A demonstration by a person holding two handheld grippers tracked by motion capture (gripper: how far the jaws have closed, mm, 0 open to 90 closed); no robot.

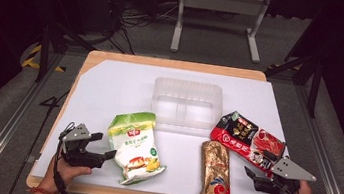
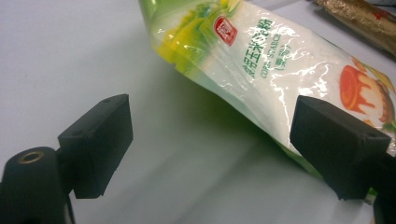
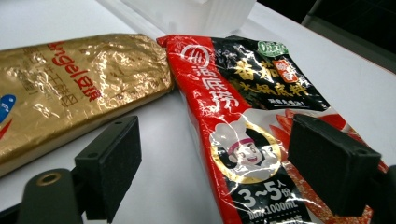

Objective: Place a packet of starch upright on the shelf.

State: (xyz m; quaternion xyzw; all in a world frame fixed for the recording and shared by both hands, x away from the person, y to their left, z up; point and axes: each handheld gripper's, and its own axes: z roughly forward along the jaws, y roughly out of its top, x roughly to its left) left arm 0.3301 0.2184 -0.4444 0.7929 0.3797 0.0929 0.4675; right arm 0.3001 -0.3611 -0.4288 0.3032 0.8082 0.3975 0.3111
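Starch bag (image 2: pixel 261 70) lies flat on the table (image 1: pixel 111 84), just ahead of the left gripper (image 1: pixel 102 148) and mostly off to the right-hand jaw's side; that jaw overlaps the bag's near edge in the left gripper view, contact unclear. Left jaws stand wide apart, nothing between them.

Handling guess: soft plastic pouch of powder, moderate weight, glossy film so likely slippery. Contents will shift and the bag will sag if lifted by one end. Best hold looks like the flat sealed edge or a pinched corner, jaws across the seam, not over the bulging middle.

Red and black sauce pack (image 3: pixel 252 135) sits straight ahead of the right gripper (image 1: pixel 258 165), running between the two jaws and under the right-hand one. Right jaws also fully apart, not pressing on it. Probably a liquid or paste fill: heavier, floppy, slick foil. Take it at the top seal.

Gold foil pack (image 3: pixel 70 88) lies beyond the right gripper's left-hand jaw, touching or nearly touching the sauce pack's corner. Looks block-stiff, crinkly.

Clear plastic bin (image 1: pixel 187 103) stands farther ahead, beyond all three packs, empty as far as I can tell.
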